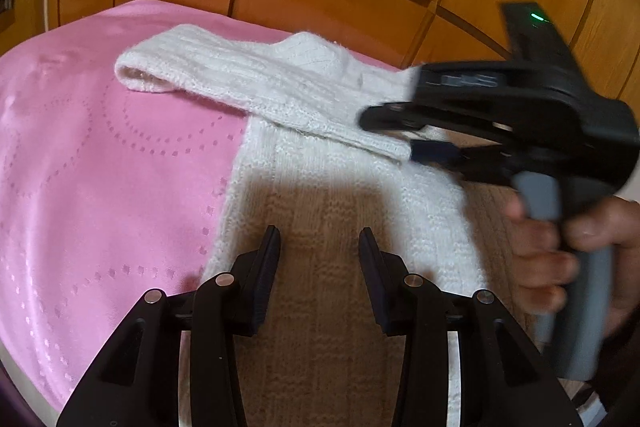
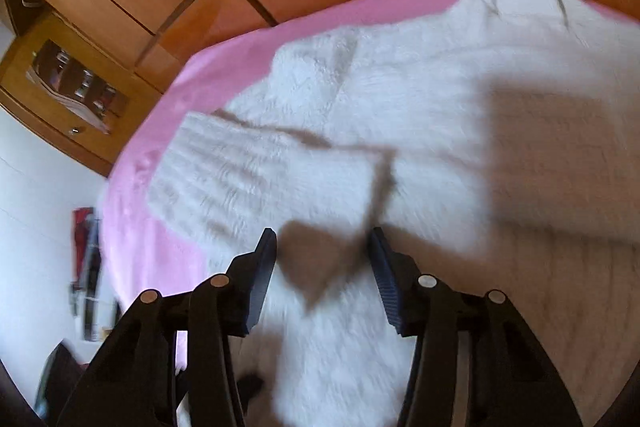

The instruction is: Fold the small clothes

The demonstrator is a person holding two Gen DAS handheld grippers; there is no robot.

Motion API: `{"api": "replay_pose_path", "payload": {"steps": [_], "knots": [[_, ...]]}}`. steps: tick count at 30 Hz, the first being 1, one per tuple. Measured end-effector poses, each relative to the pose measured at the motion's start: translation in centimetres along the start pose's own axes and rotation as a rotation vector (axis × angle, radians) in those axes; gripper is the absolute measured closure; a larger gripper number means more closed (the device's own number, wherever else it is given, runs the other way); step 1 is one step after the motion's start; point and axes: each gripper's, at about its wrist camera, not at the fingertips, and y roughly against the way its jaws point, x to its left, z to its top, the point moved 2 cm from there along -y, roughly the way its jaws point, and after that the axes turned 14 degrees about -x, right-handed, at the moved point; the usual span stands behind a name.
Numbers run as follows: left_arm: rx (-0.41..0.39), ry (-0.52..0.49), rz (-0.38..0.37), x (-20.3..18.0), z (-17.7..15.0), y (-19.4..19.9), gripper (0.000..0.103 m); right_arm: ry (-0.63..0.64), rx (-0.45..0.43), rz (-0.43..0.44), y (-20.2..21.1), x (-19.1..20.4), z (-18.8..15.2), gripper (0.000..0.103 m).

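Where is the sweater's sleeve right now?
In the left wrist view, the white knitted sleeve lies folded across the white knitted sweater, its cuff over the pink blanket.

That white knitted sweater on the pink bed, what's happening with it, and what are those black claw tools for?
A person is folding a small white sweater spread on a pink blanket, using a hand-held claw in each hand. One sleeve is already laid across the body. The right claw is at that sleeve's end, apparently open. The left claw hovers open over the lower part, gripping nothing.

Bright daylight, hard shadows on the sweater (image 1: 320, 211), motion blur, fisheye-bent edges.
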Motion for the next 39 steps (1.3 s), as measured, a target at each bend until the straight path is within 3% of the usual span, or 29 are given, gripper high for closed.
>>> {"api": "replay_pose_path", "payload": {"steps": [1,4,10,16,21,27,34,36,39], "knots": [[0.0,-0.001,-0.001,0.0,0.0,0.0,0.063,0.012,0.0,-0.007,-0.1,0.4,0.3,0.097],[-0.004,-0.013,-0.011,0.0,-0.1,0.2,0.059,0.065,-0.069,0.008,1.8,2.2,2.1,0.097],[-0.013,-0.041,0.002,-0.4,-0.4,0.2,0.059,0.16,-0.334,0.061,11.1,4.9,8.1,0.097],[-0.013,-0.061,0.012,-1.2,-0.6,0.4,0.059,0.126,-0.447,-0.054,16.7,-0.6,10.6,0.097],[-0.014,-0.072,0.026,-2.0,-0.7,0.2,0.059,0.012,-0.429,-0.182,17.4,-8.4,9.8,0.097],[-0.006,-0.082,0.037,-2.7,-0.6,-0.2,0.059,-0.129,-0.345,-0.284,15.7,-16.4,7.2,0.097],[0.056,-0.035,0.022,-2.8,0.8,0.0,0.056,-0.234,-0.288,-0.359,13.3,-21.0,5.3,0.097],[0.072,0.012,0.002,-2.1,1.7,0.2,0.056,-0.26,-0.296,-0.336,13.6,-21.6,4.9,0.097],[0.067,0.099,-0.017,-0.4,3.5,0.4,0.042,-0.242,-0.274,-0.31,13.6,-21.8,4.4,0.094]]}}
